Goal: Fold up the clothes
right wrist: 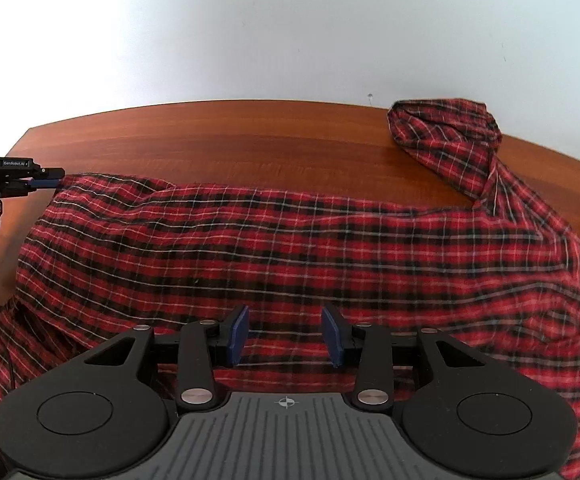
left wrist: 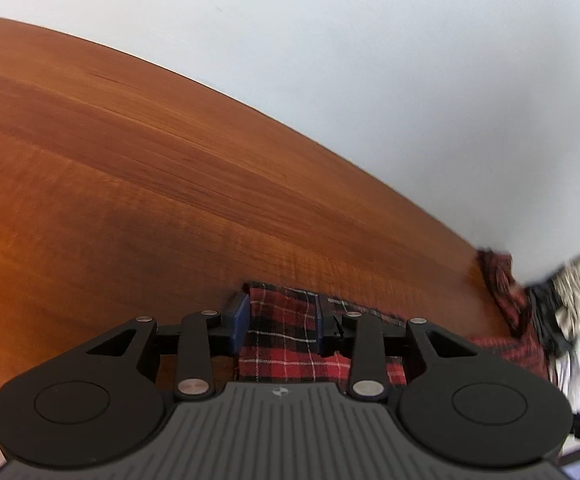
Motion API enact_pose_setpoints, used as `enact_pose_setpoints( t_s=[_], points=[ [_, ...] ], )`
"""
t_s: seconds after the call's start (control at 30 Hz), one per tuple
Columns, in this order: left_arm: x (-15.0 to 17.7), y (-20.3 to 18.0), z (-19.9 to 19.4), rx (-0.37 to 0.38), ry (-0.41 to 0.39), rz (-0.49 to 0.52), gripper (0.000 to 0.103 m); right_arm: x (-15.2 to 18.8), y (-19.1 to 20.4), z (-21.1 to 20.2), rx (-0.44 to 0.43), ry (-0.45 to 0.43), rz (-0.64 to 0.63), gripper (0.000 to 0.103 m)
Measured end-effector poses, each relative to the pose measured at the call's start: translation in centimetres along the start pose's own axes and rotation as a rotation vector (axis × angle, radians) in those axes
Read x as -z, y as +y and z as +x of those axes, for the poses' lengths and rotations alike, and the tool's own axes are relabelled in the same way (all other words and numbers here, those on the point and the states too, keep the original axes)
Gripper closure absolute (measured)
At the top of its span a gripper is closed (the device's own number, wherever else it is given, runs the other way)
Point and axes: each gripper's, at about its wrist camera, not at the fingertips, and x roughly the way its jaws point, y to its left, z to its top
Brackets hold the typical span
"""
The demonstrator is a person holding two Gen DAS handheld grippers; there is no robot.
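Right wrist view showed the red plaid shirt (right wrist: 290, 248) spread across the wooden table (right wrist: 210, 140), long axis running nine to three o'clock, one sleeve (right wrist: 446, 136) bunched at two o'clock. The right gripper (right wrist: 286, 334) hovered released over the near hem. At nine o'clock, the left gripper (right wrist: 44, 182) straddled the far corner, jaws parted, cloth between them, pads apparently not pressing.

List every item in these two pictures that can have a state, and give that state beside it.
Red plaid flannel shirt: spread across the table, rumpled, not yet folded.
Shirt sleeve: bunched at the far edge.
Left gripper: open, shirt corner between its pads.
Right gripper: open, over the shirt.
Brown wooden table: bearing the shirt.
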Motion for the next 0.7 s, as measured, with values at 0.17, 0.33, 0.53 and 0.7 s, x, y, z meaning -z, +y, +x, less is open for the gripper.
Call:
enact_pose_setpoints(
  t_s=[0.17, 0.33, 0.53, 0.7],
  points=[
    [-1.1, 0.8, 0.7, 0.056, 0.061, 0.054, 0.064, 0.1, 1.2, 0.5, 0.0, 0.001, 0.066, 0.06],
    [-1.8, 1.6, 1.9, 0.169, 0.124, 0.071, 0.064, -0.3, 2.3, 1.1, 0.017, 0.015, 0.088, 0.06],
    [-1.7, 2.6, 3.0, 0.337, 0.23, 0.07, 0.064, -1.1, 3.1, 2.0, 0.034, 0.046, 0.089, 0.06],
    [-1.7, 3.1, 3.0, 0.316, 0.198, 0.096, 0.064, -1.7, 3.5, 3.2, 0.036, 0.078, 0.079, 0.059]
  ],
)
